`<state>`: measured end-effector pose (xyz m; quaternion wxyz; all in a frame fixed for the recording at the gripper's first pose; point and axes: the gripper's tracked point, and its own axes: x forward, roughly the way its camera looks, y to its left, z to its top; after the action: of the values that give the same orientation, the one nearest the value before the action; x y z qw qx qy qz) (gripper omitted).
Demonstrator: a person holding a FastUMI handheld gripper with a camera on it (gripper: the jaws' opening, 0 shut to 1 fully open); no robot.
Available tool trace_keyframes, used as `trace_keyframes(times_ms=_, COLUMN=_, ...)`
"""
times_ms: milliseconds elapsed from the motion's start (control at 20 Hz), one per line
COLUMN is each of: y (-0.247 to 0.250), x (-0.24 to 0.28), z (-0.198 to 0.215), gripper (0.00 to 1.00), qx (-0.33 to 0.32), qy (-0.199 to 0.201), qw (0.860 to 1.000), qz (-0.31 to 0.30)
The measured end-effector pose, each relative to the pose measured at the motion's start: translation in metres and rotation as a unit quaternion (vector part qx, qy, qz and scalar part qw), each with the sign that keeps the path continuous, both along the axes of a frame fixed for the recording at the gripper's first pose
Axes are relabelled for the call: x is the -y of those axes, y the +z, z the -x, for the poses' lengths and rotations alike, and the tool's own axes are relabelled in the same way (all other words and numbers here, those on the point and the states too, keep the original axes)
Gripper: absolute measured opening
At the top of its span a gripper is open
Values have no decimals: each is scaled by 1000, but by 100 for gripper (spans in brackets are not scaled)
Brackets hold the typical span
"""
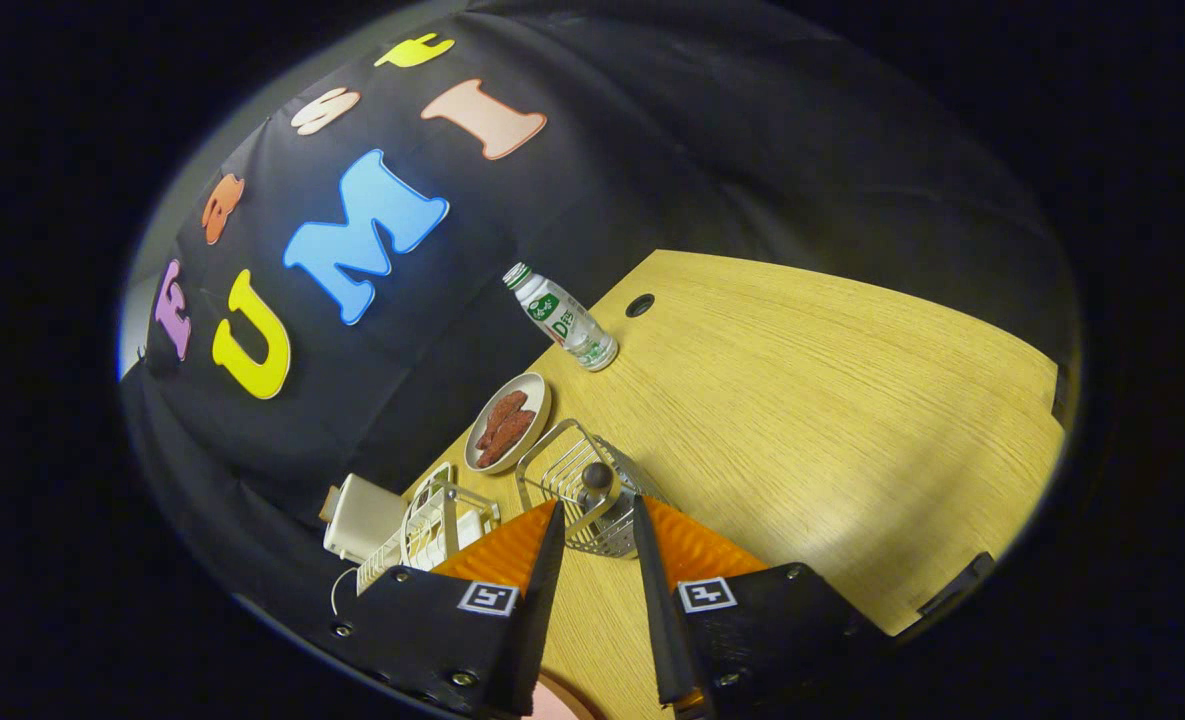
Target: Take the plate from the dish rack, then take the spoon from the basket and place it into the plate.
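The gripper [597, 520] stood part open with nothing held, its fingers flanking the wire basket [580, 490] on the wooden table [802, 400], where the spoon [595, 480] stood upright, apparently untouched. The white dish rack [437, 530] sat just left of the basket. Beyond lay a dish of reddish food [508, 425] and a small bottle [564, 318].

dish rack [432, 525] partly behind finger, plate [552, 705] cut off
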<state>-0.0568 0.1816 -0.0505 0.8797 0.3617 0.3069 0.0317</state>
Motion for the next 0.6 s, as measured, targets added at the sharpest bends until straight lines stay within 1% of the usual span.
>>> trace_keyframes(times_ms=100, y=-3, x=-6, z=-10, gripper=44, qx=-3, qy=-5, qw=1000, qz=-3)
trace_keyframes(times_ms=200, y=-11, x=-8, z=-18, gripper=36, qx=-13, qy=-6, qw=1000, qz=0)
trace_keyframes(times_ms=250, y=-12, x=-8, z=-19, gripper=29, qx=-14, qy=-4, qw=1000, qz=-1)
trace_keyframes(times_ms=300, y=-13, x=-2, z=-20, gripper=28, qx=-17, qy=-13, qw=1000, qz=7)
trace_keyframes(times_ms=350, y=-12, x=-3, z=-23, gripper=14, qx=-13, qy=-15, qw=1000, qz=11)
trace_keyframes(times_ms=600, y=2, x=-1, z=-37, gripper=15, qx=8, qy=3, qw=999, qz=42)
